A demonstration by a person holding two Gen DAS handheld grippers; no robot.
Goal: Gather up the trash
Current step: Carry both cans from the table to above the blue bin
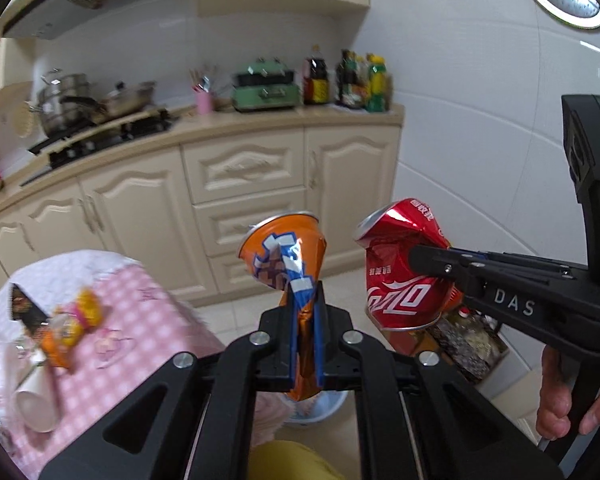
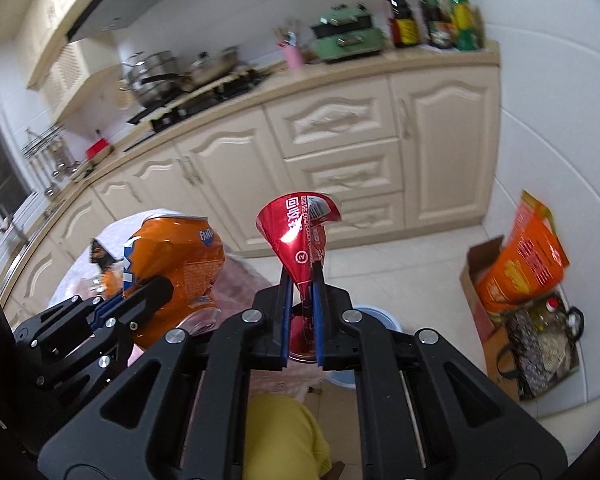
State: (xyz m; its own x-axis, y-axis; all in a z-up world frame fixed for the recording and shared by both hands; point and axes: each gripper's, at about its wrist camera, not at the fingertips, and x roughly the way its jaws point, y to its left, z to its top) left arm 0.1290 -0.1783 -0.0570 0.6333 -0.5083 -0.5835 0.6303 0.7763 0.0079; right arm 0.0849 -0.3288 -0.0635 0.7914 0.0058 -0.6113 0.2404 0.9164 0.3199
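Note:
My left gripper (image 1: pixel 305 294) is shut on a crushed orange soda can (image 1: pixel 284 256), which sticks up between its blue pads. Beside it, on the right of the left wrist view, my right gripper (image 1: pixel 415 260) is shut on a crushed red cola can (image 1: pixel 396 296). The right wrist view has the same red can (image 2: pixel 300 240) pinched in the right gripper (image 2: pixel 302 278). At its left, the left gripper (image 2: pixel 150 292) holds the orange can (image 2: pixel 180 264). Both cans hang in the air above a pale blue bin (image 2: pixel 384 318) on the floor.
A table with a pink checked cloth (image 1: pixel 140 320) at the left bears snack wrappers (image 1: pixel 72 320) and a white paper cup (image 1: pixel 36 404). A cardboard box with an orange bag (image 2: pixel 520 264) stands by the right wall. Cream kitchen cabinets (image 1: pixel 240 200) run along the back.

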